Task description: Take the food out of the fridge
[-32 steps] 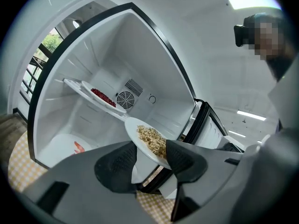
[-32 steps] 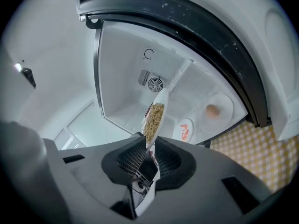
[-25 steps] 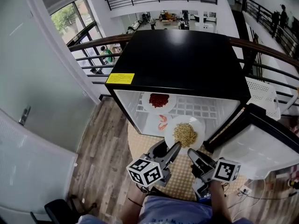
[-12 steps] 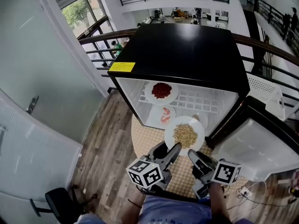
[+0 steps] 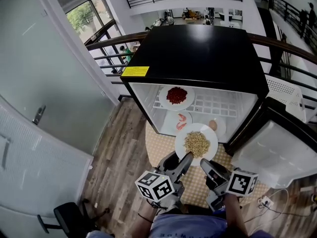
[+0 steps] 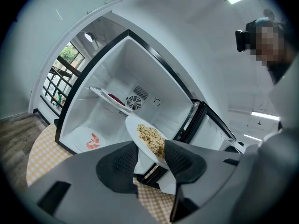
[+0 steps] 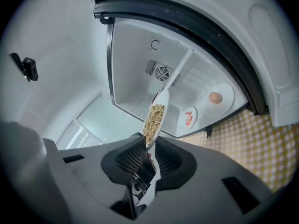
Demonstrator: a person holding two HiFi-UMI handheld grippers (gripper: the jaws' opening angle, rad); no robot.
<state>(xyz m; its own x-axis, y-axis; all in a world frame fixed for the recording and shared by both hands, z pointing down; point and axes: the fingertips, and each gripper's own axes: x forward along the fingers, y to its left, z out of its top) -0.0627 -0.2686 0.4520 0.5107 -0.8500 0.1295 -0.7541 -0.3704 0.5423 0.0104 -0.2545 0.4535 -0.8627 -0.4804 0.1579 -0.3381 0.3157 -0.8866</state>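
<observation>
A white plate of pale grain food [image 5: 196, 144] hangs just in front of the open black-topped fridge [image 5: 198, 58], over the mat. My left gripper [image 5: 184, 158] has its near-left rim; in the left gripper view the plate [image 6: 147, 136] slants between wide-set pads and touches both. My right gripper [image 5: 206, 164] is shut on the near-right rim, where the plate [image 7: 156, 115] stands edge-on between narrow pads. Inside the fridge are a plate of red food [image 5: 177, 95] on the shelf, a shrimp plate [image 5: 182, 120] and an egg plate [image 5: 214, 126] on the floor.
The fridge door [image 5: 277, 152] stands swung open at the right. A checkered mat [image 5: 161, 148] lies under the fridge front on wooden flooring [image 5: 119, 148]. A grey wall with a door [image 5: 34, 108] is at the left, a railing [image 5: 106, 43] behind.
The plate of grain food has come out of the fridge toward me with both grippers on it. The egg plate on the fridge floor has come into sight behind it.
</observation>
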